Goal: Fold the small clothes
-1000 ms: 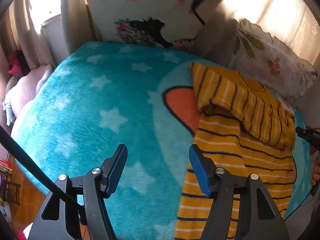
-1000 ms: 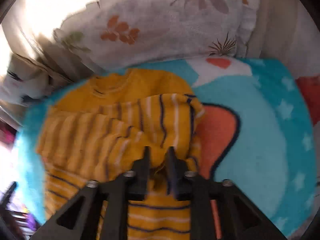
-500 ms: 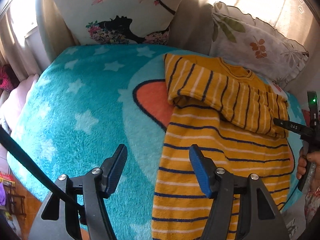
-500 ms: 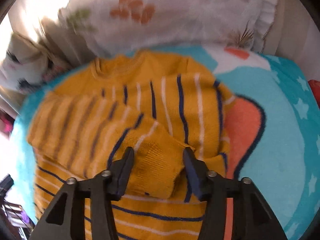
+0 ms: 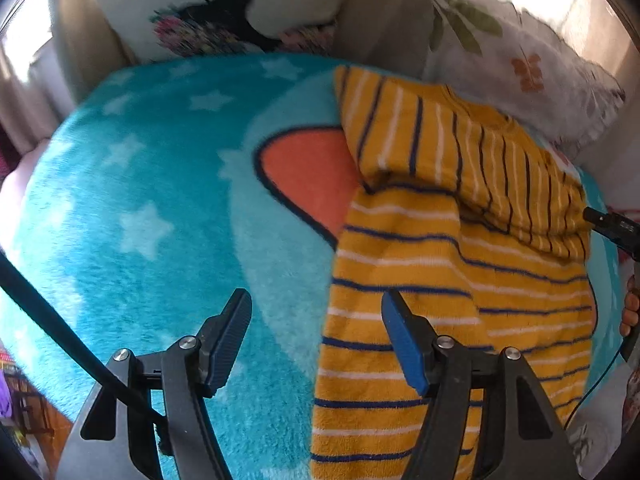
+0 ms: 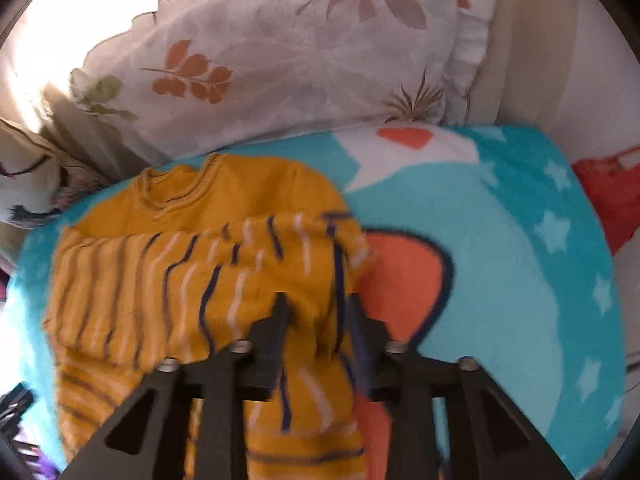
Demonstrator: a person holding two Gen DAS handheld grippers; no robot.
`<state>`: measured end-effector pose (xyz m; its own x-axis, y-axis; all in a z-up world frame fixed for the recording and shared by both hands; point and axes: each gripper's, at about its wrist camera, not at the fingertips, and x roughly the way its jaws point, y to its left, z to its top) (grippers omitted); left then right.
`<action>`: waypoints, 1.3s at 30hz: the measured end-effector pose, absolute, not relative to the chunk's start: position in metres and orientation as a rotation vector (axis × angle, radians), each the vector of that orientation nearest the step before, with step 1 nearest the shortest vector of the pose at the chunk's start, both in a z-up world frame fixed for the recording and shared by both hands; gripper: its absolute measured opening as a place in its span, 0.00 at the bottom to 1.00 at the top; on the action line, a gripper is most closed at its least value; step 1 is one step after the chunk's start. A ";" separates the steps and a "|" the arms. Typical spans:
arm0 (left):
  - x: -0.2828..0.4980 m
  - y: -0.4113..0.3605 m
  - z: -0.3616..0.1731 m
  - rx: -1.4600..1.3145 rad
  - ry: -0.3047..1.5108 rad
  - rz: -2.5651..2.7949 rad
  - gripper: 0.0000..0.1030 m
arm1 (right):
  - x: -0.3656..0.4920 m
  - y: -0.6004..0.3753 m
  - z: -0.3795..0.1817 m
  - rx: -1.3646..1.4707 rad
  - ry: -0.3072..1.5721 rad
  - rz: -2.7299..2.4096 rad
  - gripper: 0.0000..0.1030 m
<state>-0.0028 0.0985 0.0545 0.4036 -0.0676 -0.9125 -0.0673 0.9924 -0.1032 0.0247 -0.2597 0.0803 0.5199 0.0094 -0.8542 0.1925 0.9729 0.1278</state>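
Black-armed, the right claw [image 6: 318, 312] was opening, a fold of the yellow striped sweater [image 6: 192, 272] between its fingers. Spread wide with nothing between its blue pads [image 5: 404, 344], the left claw [image 5: 316, 336] hovered over the sweater's edge. That sweater lay on a turquoise star blanket [image 5: 140, 200], near flowered pillows [image 6: 280, 52].

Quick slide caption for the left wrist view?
Open left gripper poised at the edge of a striped yellow sweater with its sleeve folded across, on a teal star blanket.
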 end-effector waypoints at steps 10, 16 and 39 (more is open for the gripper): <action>-0.003 0.081 0.022 -0.105 1.203 -0.137 0.59 | -0.064 -0.280 0.032 0.606 1.083 0.036 0.45; -0.023 0.076 0.022 -0.177 1.202 -0.191 0.33 | -0.091 -0.266 0.025 0.706 1.097 0.190 0.45; -0.153 0.086 0.020 -0.429 1.147 -0.114 0.64 | -0.182 -0.209 0.003 0.665 1.329 0.671 0.43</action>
<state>-0.1526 0.0856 0.0196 0.4152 -0.3043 -0.8573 -0.1291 0.9131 -0.3867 -0.1819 -0.2094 0.0029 0.1162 0.7631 -0.6358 -0.0584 0.6443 0.7626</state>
